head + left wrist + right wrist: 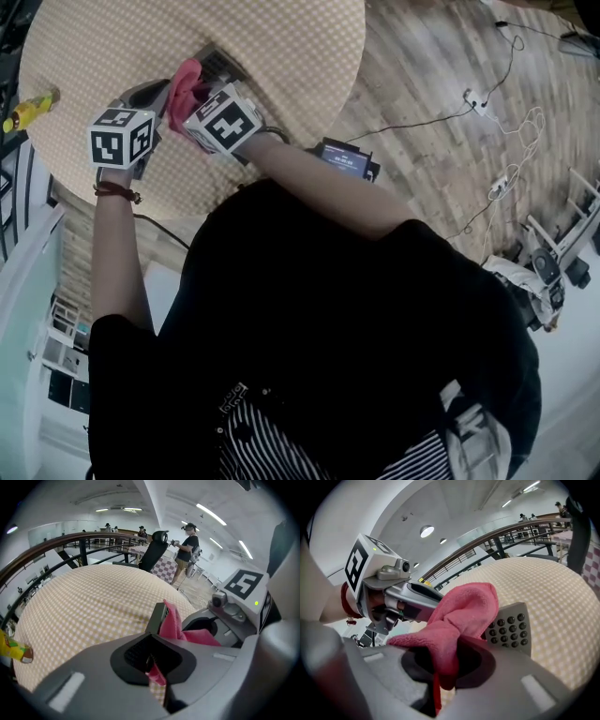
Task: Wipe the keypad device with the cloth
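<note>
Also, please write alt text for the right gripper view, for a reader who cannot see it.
The right hand-held gripper pinches a pink cloth that lies against a grey keypad with dark round buttons. The left hand-held gripper reaches in from the left, over a round table with a checked cover.

Round checked table (pixel 103 37), yellow bottle (pixel 28 110) at its edge, cables (pixel 427 121) across wooden floor (pixel 422 66).

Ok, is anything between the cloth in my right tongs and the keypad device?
Nothing visible. The cloth, pinched in the right gripper tongs, lies against the keypad device, covering its left part; the buttons beside it are bare. The left gripper reaches in behind the cloth, not between.
</note>
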The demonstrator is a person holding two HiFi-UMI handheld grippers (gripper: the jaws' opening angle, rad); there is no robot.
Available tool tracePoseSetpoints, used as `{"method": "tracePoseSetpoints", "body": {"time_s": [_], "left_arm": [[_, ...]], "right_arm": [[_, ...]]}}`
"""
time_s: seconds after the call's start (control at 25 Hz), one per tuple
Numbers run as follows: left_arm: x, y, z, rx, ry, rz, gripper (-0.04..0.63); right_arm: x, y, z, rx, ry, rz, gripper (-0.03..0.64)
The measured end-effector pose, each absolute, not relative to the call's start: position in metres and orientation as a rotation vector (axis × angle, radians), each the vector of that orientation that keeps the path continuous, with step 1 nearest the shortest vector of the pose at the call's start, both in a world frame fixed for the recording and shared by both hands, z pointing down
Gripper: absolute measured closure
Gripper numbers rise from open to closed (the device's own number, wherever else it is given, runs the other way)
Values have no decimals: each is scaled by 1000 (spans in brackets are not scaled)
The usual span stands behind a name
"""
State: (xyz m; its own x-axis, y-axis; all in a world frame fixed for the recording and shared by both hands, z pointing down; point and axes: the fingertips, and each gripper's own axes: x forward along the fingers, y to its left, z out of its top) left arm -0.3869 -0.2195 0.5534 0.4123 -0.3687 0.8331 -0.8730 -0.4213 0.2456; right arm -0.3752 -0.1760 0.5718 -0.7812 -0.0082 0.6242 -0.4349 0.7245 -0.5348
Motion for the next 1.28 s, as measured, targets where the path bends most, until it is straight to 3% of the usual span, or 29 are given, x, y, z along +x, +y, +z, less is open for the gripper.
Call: {"method": "tracePoseSetpoints", "body": {"time_s": [0.36, 0.84, 1.28], "left_arm": [[-384, -221, 561, 1966, -1041, 950, 594], [-385, -223, 562, 1965, -1060, 1015, 594], [-382, -224, 563, 1958, -1057, 991, 595]], "right_arm": [[-373, -179, 581, 339, -2323, 894, 552], [-335, -152, 634, 319, -2093, 1103, 552], [-348, -160, 620, 350, -2055, 1095, 552]]}}
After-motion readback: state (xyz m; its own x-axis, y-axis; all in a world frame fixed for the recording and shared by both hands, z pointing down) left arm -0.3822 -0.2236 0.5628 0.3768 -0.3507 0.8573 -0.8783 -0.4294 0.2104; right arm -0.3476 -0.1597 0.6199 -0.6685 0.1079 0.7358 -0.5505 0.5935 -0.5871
